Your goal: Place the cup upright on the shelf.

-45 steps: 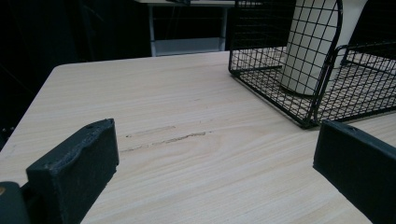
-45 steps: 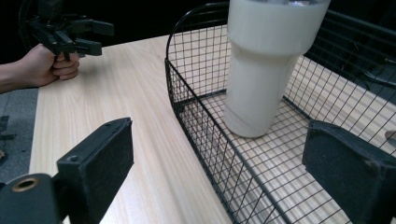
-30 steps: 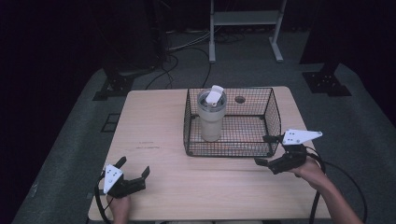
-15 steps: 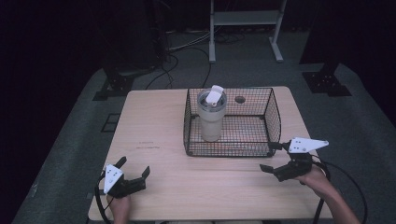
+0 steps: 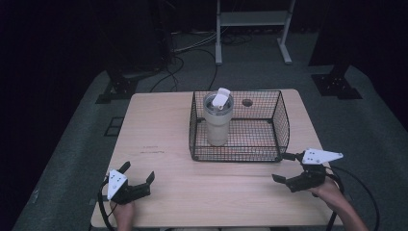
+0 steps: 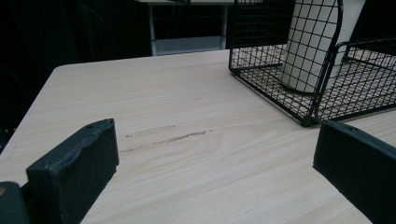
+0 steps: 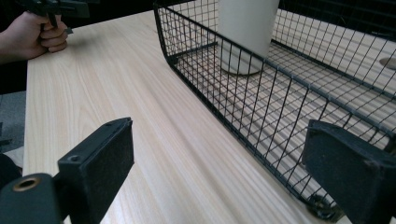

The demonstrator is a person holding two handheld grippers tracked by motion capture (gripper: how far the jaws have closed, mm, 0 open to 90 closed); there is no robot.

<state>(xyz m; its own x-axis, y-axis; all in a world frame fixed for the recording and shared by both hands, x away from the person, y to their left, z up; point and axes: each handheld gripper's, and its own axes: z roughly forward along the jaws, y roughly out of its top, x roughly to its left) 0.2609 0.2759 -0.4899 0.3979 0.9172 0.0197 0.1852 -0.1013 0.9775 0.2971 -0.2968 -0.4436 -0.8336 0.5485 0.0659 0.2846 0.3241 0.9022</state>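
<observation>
The right gripper [image 5: 285, 167] has drawn back from the wire basket [image 5: 281, 126] toward the table's [image 5: 163, 134] near edge, jaws apart, empty. The left gripper [image 5: 137, 172] stays gaping, well left of the basket, where the tumbler [image 5: 217, 120] stands upright. Dark room beyond, cables on grey floor.

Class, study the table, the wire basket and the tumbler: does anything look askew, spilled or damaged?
Nothing is spilled or toppled. The tumbler stands upright inside the wire basket. The only blemish is a short scuff in the table's wood grain, left of the basket.
</observation>
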